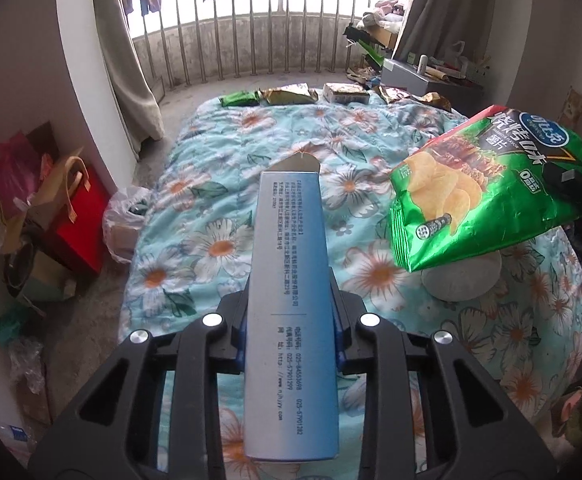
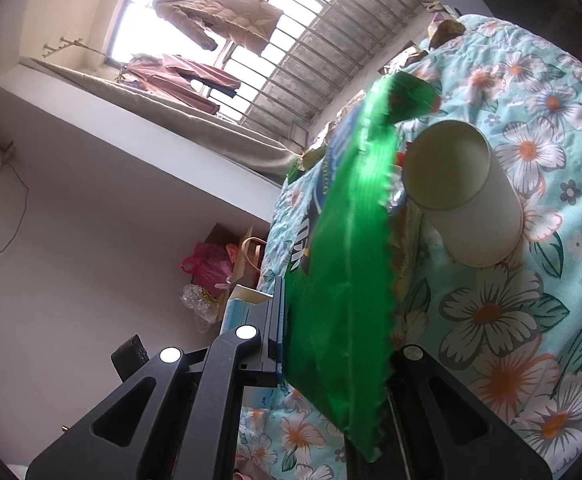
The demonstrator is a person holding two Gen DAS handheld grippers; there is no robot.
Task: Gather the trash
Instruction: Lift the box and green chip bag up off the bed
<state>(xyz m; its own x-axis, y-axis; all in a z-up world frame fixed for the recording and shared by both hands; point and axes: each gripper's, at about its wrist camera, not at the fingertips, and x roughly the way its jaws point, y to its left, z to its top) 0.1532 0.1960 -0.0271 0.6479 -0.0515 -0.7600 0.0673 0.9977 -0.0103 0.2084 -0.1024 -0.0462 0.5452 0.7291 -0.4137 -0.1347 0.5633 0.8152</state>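
My left gripper (image 1: 290,298) is shut on a long blue-and-white carton (image 1: 289,264), its pads pressing both long sides; the carton points away over the floral quilt (image 1: 195,216). To the right, a green crisp bag (image 1: 491,184) hangs above the bed. In the right wrist view that crisp bag (image 2: 343,280) stands edge-on between the fingers of my right gripper (image 2: 339,344), which is shut on it. A white paper cup (image 2: 467,196) lies on its side on the quilt just beyond the bag, partly hidden under it as the cup (image 1: 463,280) appears in the left wrist view.
Several wrappers (image 1: 287,96) and a small box (image 1: 347,94) lie along the bed's far edge. A white plastic bag (image 1: 125,220) sits on the floor by the bed's left side. Red and pink bags (image 1: 79,216) crowd the left wall. Balcony railing stands behind.
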